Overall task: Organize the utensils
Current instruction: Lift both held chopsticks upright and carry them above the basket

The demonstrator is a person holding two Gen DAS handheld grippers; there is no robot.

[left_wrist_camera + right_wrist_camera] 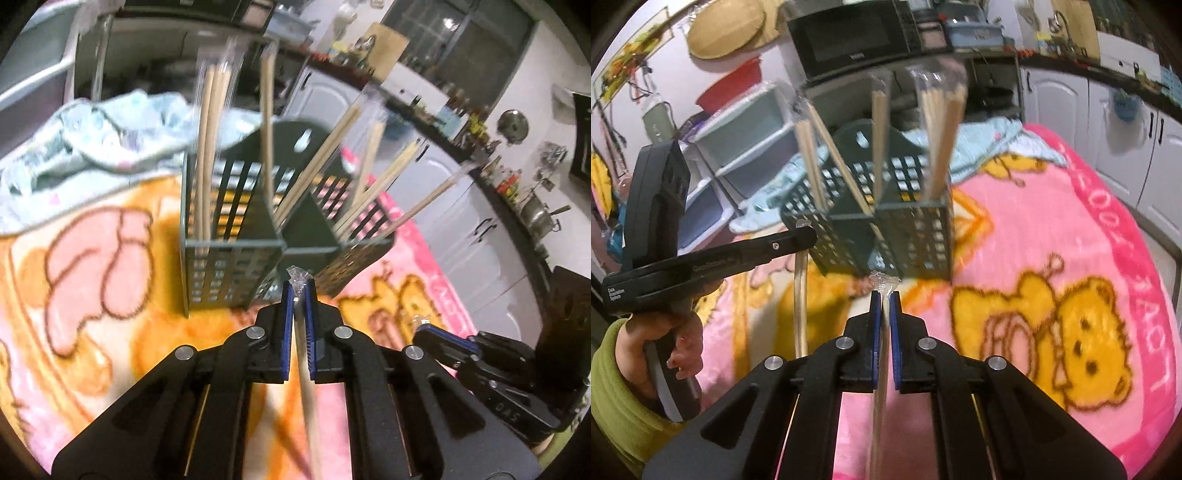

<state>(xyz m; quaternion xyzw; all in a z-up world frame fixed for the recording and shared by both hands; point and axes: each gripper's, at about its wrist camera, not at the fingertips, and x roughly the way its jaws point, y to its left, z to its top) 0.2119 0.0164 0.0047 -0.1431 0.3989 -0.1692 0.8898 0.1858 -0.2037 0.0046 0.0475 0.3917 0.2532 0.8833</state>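
A dark green slotted utensil caddy [236, 258] [912, 240] stands on the blanket, with several wooden chopsticks in clear sleeves leaning in its compartments. In the left wrist view my left gripper [300, 286] is just in front of the caddy, shut on a sleeved chopstick pair [308, 406] that hangs down toward the camera. My right gripper [884, 295] is likewise shut on another sleeved chopstick pair [881, 406], whose crimped plastic end pokes out past the pads. The right wrist view shows the left gripper [807, 230] with its chopsticks [800, 295] dangling. The right gripper [421, 326] shows at lower right.
A pink and orange bear-print blanket [1052, 221] covers the surface. A crumpled pale blue cloth [92, 140] lies behind the caddy. Plastic drawers [746, 140] and a microwave [849, 37] stand beyond; white cabinets [461, 229] line the right. A hand in a green sleeve [624, 387] holds the left gripper.
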